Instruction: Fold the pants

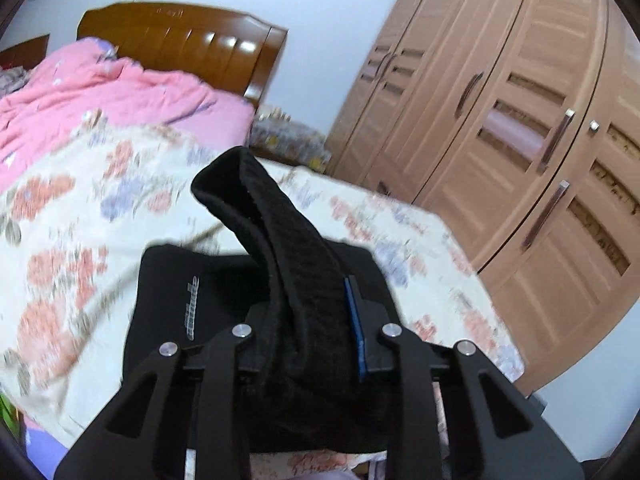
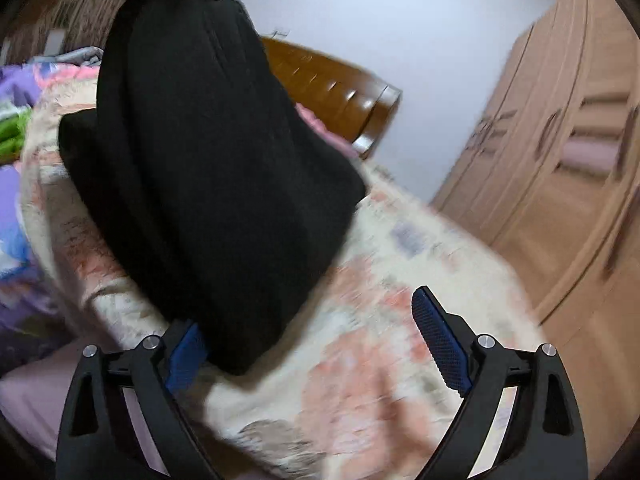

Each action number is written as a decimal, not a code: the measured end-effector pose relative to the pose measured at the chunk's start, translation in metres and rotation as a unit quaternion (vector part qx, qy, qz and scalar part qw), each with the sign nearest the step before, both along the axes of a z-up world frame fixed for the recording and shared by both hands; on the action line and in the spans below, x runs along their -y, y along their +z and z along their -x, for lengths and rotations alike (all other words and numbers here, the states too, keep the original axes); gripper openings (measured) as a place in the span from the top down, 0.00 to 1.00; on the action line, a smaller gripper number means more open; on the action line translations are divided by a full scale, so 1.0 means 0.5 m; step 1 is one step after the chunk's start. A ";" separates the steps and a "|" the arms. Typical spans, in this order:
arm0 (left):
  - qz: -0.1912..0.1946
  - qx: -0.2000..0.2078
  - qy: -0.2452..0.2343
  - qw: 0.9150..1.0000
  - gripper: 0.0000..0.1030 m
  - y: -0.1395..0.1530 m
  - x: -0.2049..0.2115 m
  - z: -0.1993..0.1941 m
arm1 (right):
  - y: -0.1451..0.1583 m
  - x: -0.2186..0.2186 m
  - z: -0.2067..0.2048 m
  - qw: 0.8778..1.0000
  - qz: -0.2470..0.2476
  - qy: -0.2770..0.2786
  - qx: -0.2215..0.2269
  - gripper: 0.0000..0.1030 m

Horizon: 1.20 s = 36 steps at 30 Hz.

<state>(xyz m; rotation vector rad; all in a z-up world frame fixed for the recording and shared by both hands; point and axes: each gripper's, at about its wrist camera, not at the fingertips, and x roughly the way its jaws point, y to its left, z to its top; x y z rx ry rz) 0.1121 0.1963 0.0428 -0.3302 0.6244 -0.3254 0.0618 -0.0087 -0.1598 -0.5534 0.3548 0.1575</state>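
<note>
The black pants [image 1: 224, 300] lie partly folded on the floral bedspread [image 1: 80, 208]. My left gripper [image 1: 308, 320] is shut on a thick bunched fold of the pants, which sticks up and forward between the fingers. In the right wrist view the pants [image 2: 208, 184] hang lifted up from the bed as a wide black sheet. My right gripper [image 2: 316, 340] is open and holds nothing; its left blue pad [image 2: 186, 354] sits against the lower edge of the hanging cloth and its right pad [image 2: 440, 344] is out over the bedspread [image 2: 380, 320].
A pink quilt [image 1: 100, 92] and a wooden headboard [image 1: 188, 44] lie at the far end of the bed. A tall wooden wardrobe [image 1: 520, 140] stands to the right of the bed. Purple and green cloth [image 2: 16, 128] lies at the left.
</note>
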 end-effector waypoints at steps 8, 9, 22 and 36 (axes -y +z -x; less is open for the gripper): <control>0.037 -0.030 0.059 0.997 0.75 -0.078 -0.140 0.002 | -0.014 -0.016 -0.031 0.999 0.010 -0.010 -0.035 0.11; 0.050 -0.051 0.070 0.995 0.75 -0.120 -0.157 -0.003 | -0.013 -0.013 -0.032 0.999 0.008 -0.009 -0.037 0.11; 0.122 -0.095 0.115 0.981 0.64 -0.248 -0.200 0.021 | -0.013 0.008 -0.050 0.998 -0.003 0.008 -0.068 0.11; -0.116 -0.008 0.055 0.992 0.02 -0.039 -0.034 -0.072 | 0.172 0.078 -0.255 0.937 -0.252 0.150 -0.190 0.11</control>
